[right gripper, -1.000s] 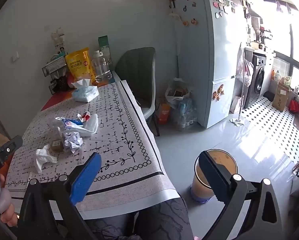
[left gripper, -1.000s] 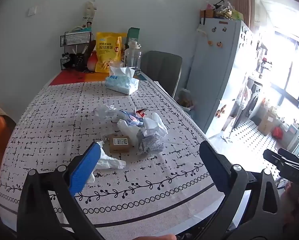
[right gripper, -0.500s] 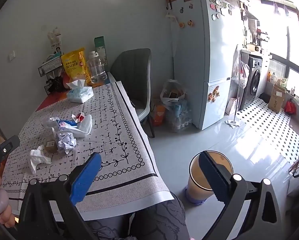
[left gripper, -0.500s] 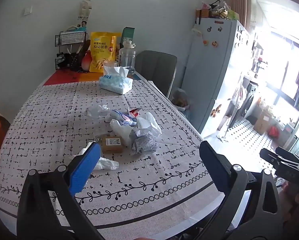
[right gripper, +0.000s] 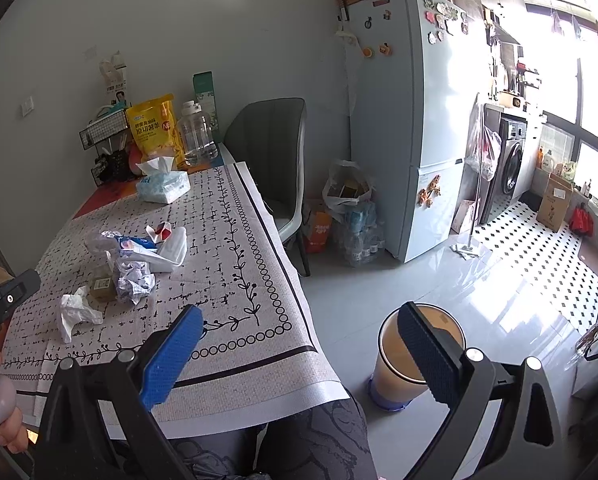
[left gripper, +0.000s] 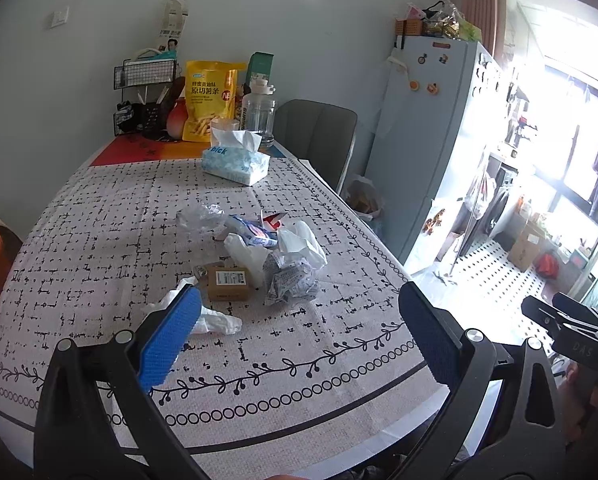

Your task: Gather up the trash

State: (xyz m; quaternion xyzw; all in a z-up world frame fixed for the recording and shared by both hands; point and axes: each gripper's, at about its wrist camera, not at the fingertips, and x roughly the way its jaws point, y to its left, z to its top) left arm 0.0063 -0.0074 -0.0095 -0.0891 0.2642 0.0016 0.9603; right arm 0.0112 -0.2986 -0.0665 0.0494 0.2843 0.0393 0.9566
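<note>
Table (left gripper: 99,240): patterned cloth, trash pile mid-surface
Tissue (left gripper: 215,320): crumpled, long axis left-right
Left gripper (left gripper: 299,336): jaws apart, empty
Right gripper (right gripper: 299,356): jaws apart, empty

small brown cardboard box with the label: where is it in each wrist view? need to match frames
Left wrist: small brown box sits centre frame, just beyond the left gripper, left of the crumpled printed paper.
Right wrist: the box is at far left, mid-height, again left of that paper.
Shared landmark: the tissue pack at the table's far end.

Left claw (left gripper: 299,336) drifted back slightly from trash pile (left gripper: 259,256).
</note>
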